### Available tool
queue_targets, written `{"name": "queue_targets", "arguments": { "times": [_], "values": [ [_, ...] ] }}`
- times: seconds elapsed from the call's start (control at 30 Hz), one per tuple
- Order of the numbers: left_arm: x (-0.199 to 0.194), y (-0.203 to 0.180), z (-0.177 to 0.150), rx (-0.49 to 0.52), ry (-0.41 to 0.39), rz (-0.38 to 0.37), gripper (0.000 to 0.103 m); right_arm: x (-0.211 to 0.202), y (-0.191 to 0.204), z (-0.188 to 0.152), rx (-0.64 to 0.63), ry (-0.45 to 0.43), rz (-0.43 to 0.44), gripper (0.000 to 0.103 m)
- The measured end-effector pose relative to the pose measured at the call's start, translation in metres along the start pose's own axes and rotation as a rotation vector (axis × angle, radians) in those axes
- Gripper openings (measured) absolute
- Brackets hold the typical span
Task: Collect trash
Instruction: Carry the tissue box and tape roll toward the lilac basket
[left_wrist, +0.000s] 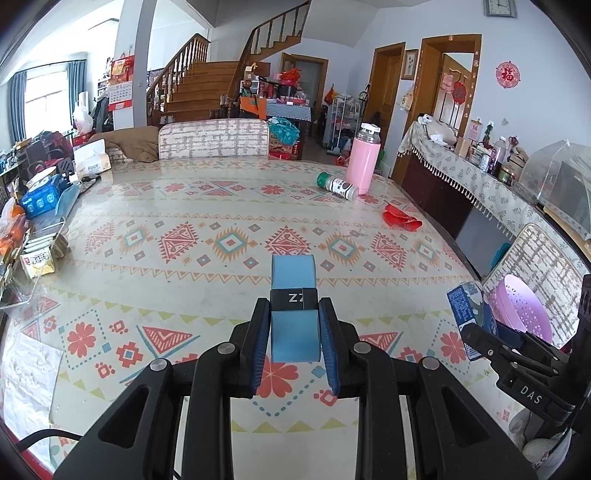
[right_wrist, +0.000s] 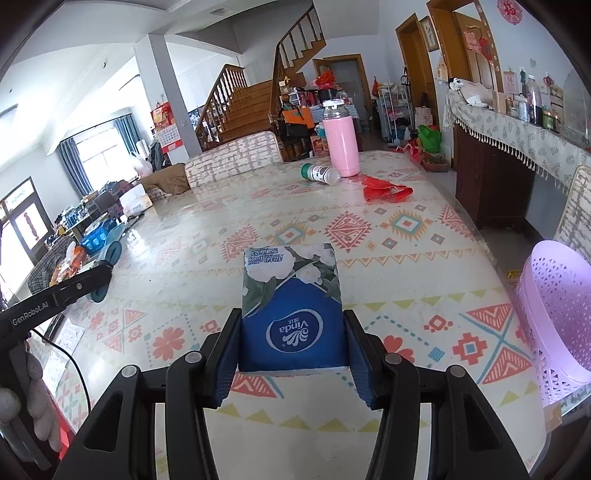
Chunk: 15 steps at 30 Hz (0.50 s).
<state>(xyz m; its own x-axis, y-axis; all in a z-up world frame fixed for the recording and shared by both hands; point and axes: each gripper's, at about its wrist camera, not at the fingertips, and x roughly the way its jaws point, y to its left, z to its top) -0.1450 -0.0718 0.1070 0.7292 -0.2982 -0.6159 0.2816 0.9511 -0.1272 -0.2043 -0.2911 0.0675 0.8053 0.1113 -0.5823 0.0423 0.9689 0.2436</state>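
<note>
My left gripper (left_wrist: 293, 314) is shut on a light-blue box with a black band (left_wrist: 293, 291), held just above the patterned table (left_wrist: 184, 229). My right gripper (right_wrist: 291, 325) is shut on a blue Vinda tissue pack (right_wrist: 291, 306); it also shows in the left wrist view (left_wrist: 467, 314), at the right. A purple perforated basket (right_wrist: 557, 314) stands at the table's right edge, right of my right gripper, and shows in the left wrist view (left_wrist: 521, 306). A red crumpled wrapper (right_wrist: 386, 190) and a fallen green-capped bottle (right_wrist: 319, 172) lie at the far right of the table.
A pink flask (right_wrist: 341, 142) stands behind the fallen bottle. Tissue boxes, snack packets and a blue tray (left_wrist: 48, 206) crowd the table's left edge. Chairs (left_wrist: 214, 138) stand at the far side and the right. A sideboard (right_wrist: 517, 147) runs along the right wall.
</note>
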Motion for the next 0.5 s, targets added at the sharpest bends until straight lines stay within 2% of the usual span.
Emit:
{"name": "queue_targets", "arguments": {
  "times": [0.5],
  "values": [
    [0.019, -0.013, 0.0, 0.032, 0.03, -0.005, 0.025, 0.0, -0.009, -0.006, 0.021, -0.011, 0.004, 0.057]
  ]
}}
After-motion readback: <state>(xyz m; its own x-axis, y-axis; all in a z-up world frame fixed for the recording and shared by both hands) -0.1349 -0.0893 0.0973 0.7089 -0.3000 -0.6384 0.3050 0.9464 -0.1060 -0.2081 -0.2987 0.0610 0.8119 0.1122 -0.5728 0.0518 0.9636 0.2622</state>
